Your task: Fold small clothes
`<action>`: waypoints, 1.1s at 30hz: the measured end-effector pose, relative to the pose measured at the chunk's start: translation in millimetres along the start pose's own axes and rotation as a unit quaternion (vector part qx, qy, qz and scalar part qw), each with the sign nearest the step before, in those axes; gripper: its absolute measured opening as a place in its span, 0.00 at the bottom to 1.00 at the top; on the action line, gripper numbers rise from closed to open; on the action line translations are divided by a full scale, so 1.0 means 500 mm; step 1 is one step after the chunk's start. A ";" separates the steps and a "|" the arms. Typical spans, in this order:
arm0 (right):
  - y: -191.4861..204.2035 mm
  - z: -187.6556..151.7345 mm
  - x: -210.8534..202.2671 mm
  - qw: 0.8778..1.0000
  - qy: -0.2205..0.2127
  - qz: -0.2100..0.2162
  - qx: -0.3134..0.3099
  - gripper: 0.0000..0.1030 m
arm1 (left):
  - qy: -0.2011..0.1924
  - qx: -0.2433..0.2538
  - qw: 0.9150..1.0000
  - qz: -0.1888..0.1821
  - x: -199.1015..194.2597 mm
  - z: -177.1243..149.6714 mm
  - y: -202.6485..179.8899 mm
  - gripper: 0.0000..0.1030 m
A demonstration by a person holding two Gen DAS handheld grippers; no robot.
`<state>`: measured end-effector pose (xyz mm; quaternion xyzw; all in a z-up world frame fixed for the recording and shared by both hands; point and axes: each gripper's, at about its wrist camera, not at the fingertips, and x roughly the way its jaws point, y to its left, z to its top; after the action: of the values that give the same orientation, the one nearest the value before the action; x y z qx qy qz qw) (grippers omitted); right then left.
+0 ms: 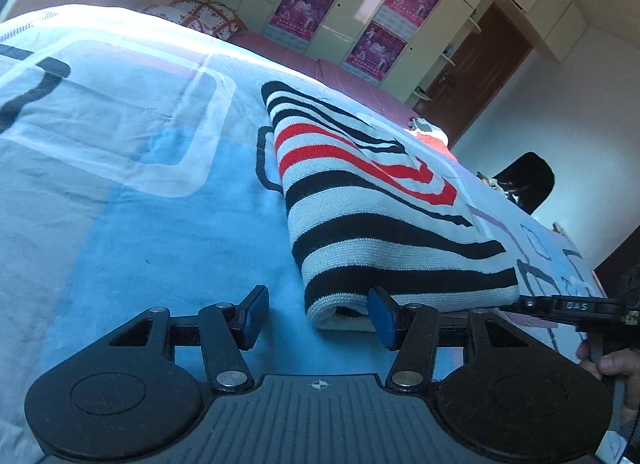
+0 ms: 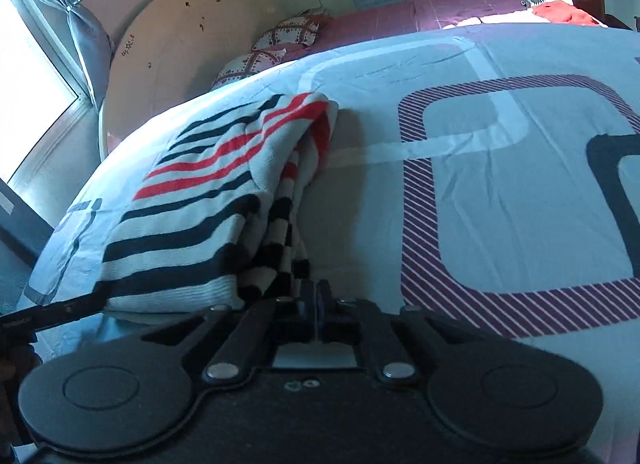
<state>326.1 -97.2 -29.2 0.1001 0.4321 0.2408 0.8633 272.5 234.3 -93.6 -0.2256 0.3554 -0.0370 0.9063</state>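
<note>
A folded knit garment with black, white and red stripes (image 1: 384, 203) lies on a pale blue patterned bed sheet (image 1: 140, 203). My left gripper (image 1: 318, 314) is open, low over the sheet at the garment's near folded corner; its right pad (image 1: 382, 314) touches the fold's edge. In the right wrist view the same garment (image 2: 208, 199) lies left of centre. My right gripper (image 2: 316, 314) is shut with its tips at the garment's near open edge; whether cloth is pinched is hidden. The right gripper also shows in the left wrist view (image 1: 568, 306).
Red and white clothes (image 2: 560, 9) lie at the far side of the bed. Patterned pillows (image 2: 280, 43) rest by the headboard. A wardrobe with pink posters (image 1: 360, 15) and a brown door (image 1: 472, 63) stand behind. A window with a curtain (image 2: 48, 43) is at the left.
</note>
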 end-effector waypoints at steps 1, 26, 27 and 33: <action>0.009 -0.007 -0.022 1.000 -0.009 -0.005 -0.010 0.21 | -0.005 0.009 1.000 0.019 -0.016 -0.004 -0.012 0.52; 0.276 -0.345 -0.580 0.973 -0.163 -0.098 -0.133 1.00 | -0.150 0.137 0.976 0.085 -0.626 -0.310 -0.372 1.00; 0.280 -0.354 -0.593 0.972 -0.166 -0.099 -0.136 1.00 | -0.155 0.136 0.975 0.083 -0.645 -0.324 -0.377 1.00; 0.288 -0.372 -0.642 0.968 -0.191 -0.090 -0.135 1.00 | -0.174 0.141 0.972 0.078 -0.710 -0.368 -0.407 1.00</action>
<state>-32.9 -140.5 136.9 -0.0130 0.2299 0.1944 0.9535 -94.5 62.6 99.1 -0.0705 0.1997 0.0236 0.9770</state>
